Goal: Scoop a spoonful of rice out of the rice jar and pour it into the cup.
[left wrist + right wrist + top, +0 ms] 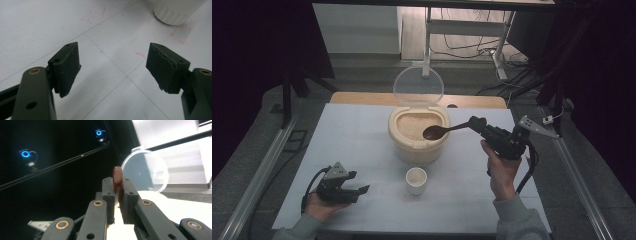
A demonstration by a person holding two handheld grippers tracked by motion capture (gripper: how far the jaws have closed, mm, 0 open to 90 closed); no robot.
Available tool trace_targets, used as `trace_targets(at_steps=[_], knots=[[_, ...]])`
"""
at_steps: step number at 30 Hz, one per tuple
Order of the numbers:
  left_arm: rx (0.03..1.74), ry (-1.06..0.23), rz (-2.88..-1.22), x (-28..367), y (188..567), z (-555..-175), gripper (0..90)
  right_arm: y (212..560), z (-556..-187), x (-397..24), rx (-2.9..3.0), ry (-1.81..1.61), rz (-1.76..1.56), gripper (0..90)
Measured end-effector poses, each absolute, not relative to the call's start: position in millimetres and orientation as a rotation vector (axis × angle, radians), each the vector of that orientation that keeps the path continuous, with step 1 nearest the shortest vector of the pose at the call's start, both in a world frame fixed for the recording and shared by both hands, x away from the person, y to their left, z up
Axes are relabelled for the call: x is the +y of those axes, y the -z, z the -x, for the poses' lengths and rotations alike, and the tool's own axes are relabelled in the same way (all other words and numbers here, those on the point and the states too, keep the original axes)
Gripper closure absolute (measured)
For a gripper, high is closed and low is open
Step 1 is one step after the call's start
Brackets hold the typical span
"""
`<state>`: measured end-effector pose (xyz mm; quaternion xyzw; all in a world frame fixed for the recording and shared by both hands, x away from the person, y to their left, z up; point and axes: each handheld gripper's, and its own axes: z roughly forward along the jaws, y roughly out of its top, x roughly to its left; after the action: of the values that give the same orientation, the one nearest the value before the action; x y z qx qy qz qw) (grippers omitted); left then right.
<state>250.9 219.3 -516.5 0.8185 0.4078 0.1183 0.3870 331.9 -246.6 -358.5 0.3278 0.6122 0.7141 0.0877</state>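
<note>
The right gripper (477,123) pinches the handle of a brown spoon (438,131) — its jaws squeeze tight on it. The spoon's bowl hangs over the rice in the big tub (418,136), whose clear lid (418,86) stands up. The left gripper (362,190) rests on the white table (357,145) with jaws wide apart, holding nothing. A small cup (416,180) sits just in front of the tub.

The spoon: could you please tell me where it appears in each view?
High view: the spoon is right of centre, its bowl over the open container, its handle in the right gripper.
Left gripper view: not in it.
Right gripper view: its handle end stands at centre, clamped.
Shared landmark: the clear lid, in the high and right gripper views.
</note>
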Motion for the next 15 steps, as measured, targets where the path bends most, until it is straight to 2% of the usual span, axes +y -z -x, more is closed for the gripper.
trace_targets(at_steps=[15], knots=[[1.04, -0.295, -2.088, 220, 518, -253, 26.1, 352, -372, -238, 1.825, -1.983, -1.049, 82.6]])
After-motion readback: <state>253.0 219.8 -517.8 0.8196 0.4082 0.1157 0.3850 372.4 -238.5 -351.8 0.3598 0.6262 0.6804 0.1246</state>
